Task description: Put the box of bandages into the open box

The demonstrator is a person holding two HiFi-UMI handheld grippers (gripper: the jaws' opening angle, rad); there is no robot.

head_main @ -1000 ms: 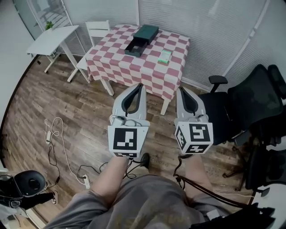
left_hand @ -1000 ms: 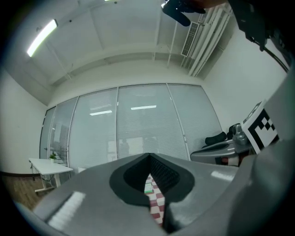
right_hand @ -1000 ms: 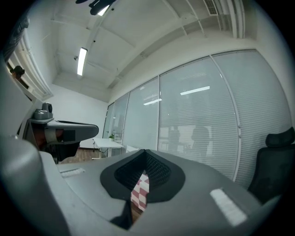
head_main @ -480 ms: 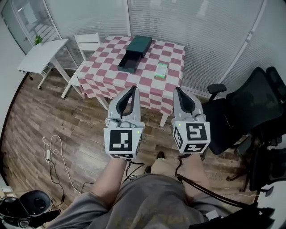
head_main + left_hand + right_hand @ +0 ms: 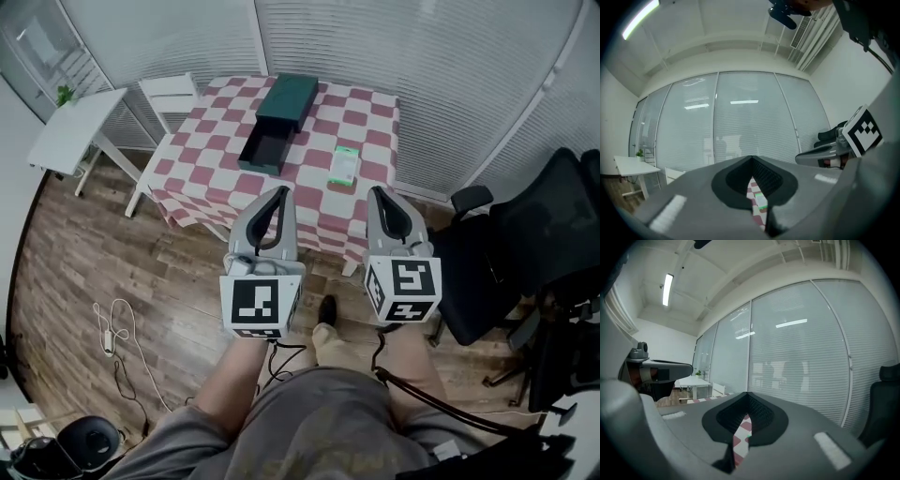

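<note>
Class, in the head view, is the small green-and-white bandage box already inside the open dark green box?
No, the green-and-white bandage box lies on the red-and-white checked tablecloth, apart from the open dark green box.

**Clearance around the checkered table**

Open wooden floor [image 5: 141, 253] lies before the near edge of the table [image 5: 375, 122], where the left gripper [image 5: 279, 191] and right gripper [image 5: 378, 193] stand side by side. On the cloth, the open box [image 5: 286, 98] lies left of centre, its tray drawn toward the near side. The box of bandages [image 5: 345, 167] lies to its right, with bare cloth between them. The right margin of the cloth is bare. A white chair [image 5: 169, 92] blocks the far left corner. A black office chair [image 5: 534, 234] crowds the right side. Window blinds [image 5: 422, 56] close the far side. A cable [image 5: 117, 323] lies on the floor, well apart.
</note>
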